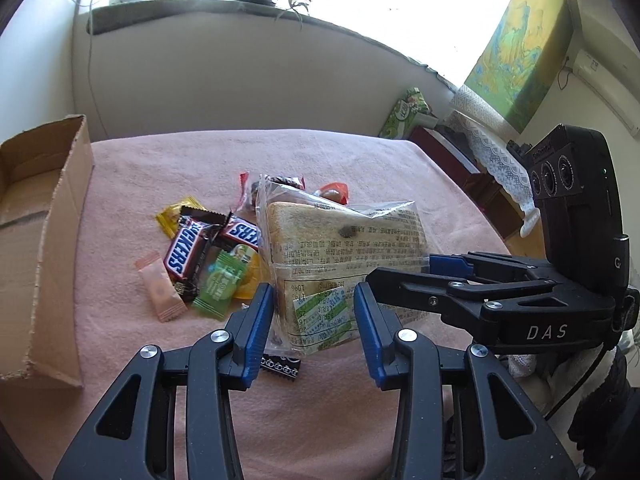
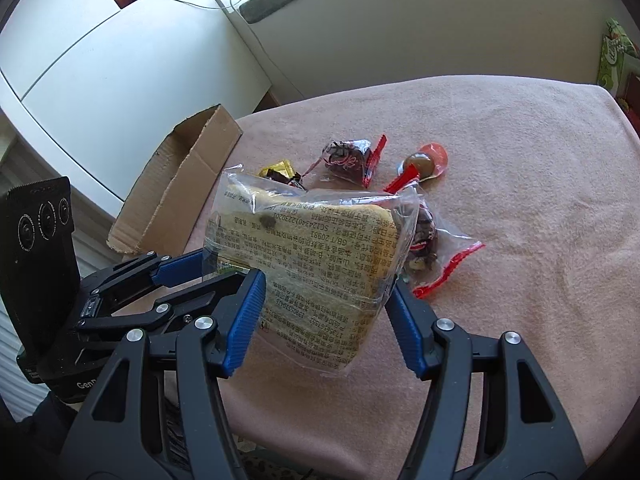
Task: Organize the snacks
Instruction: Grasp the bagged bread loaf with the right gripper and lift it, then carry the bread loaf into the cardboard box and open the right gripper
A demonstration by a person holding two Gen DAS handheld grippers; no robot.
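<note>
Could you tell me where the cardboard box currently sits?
The cardboard box lies open at the pink table's left edge in the left-wrist view, left of the Snickers bars.

crowded middle, open cloth at the far side and near edge

the bread bag (image 1: 344,256) stands between both grippers and blocks the way to the sweets behind it; the left gripper (image 1: 314,320) and right gripper (image 2: 326,312) sit close together at the bag, leaving little room between them. a heap of candy bars (image 1: 188,252) and wrapped sweets (image 2: 348,158) fills the cloth just beyond. the cardboard box (image 1: 60,240) walls off the left side, its top open. the pink cloth (image 2: 520,200) lies bare to the right and along the near edge
</note>
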